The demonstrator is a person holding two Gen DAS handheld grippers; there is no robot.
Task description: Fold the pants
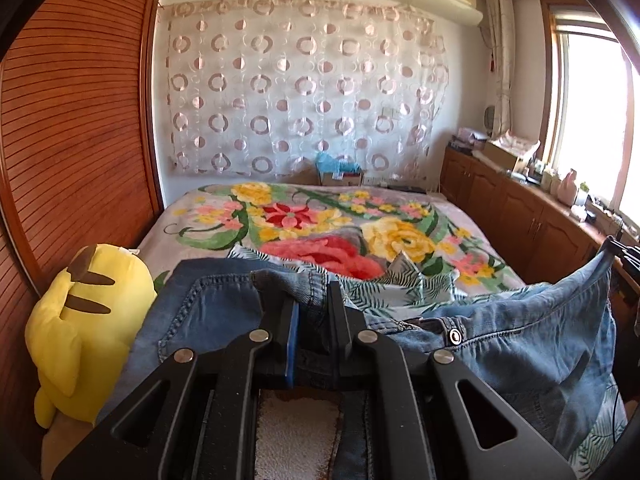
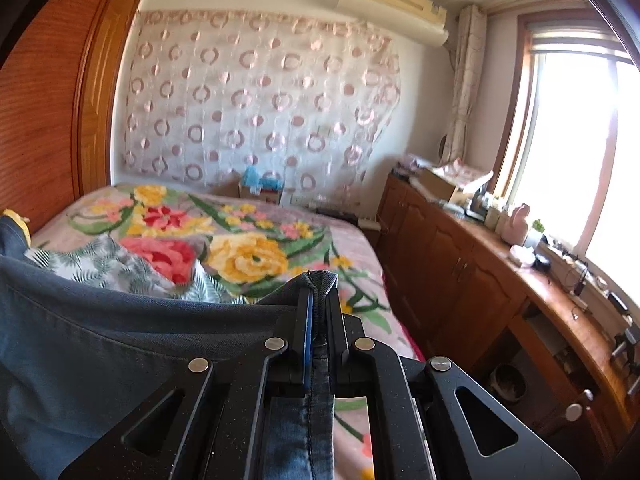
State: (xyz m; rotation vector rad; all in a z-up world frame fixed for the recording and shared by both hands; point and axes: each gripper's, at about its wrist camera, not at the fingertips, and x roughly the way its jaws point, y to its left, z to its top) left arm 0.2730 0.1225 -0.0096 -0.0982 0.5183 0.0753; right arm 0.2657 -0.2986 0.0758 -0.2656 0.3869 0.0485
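Blue denim pants (image 1: 520, 344) hang stretched between my two grippers above the near end of the bed. My left gripper (image 1: 314, 304) is shut on the bunched waistband edge, with a back pocket to its left and the metal waist button (image 1: 454, 336) to its right. My right gripper (image 2: 318, 296) is shut on a folded denim edge of the pants (image 2: 120, 340), which drape away to the left. The right gripper also shows at the far right of the left wrist view (image 1: 624, 256), holding the cloth up.
The bed has a floral blanket (image 1: 312, 220) and a leaf-print cloth (image 1: 400, 288) lying on it. A yellow plush toy (image 1: 80, 320) sits at the left by the wooden wardrobe (image 1: 72, 120). Wooden cabinets (image 2: 460, 264) with clutter run along the right under the window.
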